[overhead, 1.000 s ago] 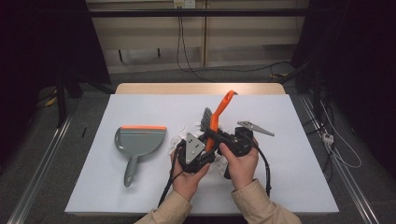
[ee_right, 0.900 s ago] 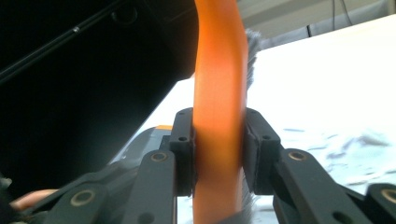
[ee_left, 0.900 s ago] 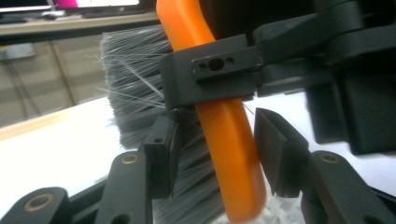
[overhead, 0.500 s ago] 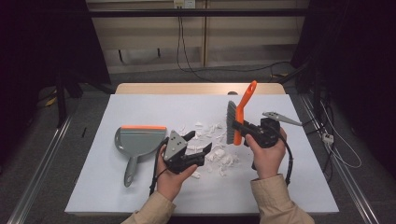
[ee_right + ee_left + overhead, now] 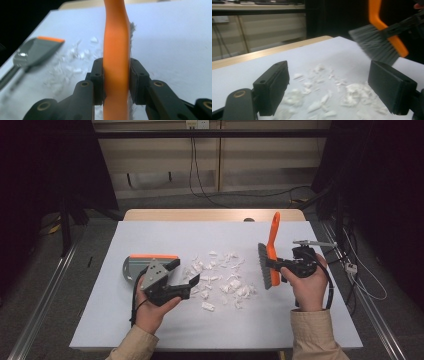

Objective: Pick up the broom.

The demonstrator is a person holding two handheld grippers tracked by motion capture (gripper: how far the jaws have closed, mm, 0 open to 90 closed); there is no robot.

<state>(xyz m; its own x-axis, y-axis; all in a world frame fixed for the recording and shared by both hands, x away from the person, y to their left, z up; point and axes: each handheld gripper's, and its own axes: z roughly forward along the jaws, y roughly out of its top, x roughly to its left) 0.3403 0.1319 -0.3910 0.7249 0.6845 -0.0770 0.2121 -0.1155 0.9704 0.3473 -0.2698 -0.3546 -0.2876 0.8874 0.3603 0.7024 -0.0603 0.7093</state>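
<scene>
I'm working over a table (image 5: 150, 330) with a pale, white-grey top and a light wooden strip along its far edge. A scatter of small white paper scraps (image 5: 220, 280) lies on it around the middle, loosely spread, some bits touching and others lying apart. To the left of the scraps, a grey dustpan (image 5: 134, 266) with an orange front lip rests flat on the top, its lip towards the far edge.

One orange-handled brush (image 5: 270, 255), one grey dustpan (image 5: 136, 266) left of centre, two handheld grippers, and a scatter of white paper scraps (image 5: 220, 277) too many to count
</scene>
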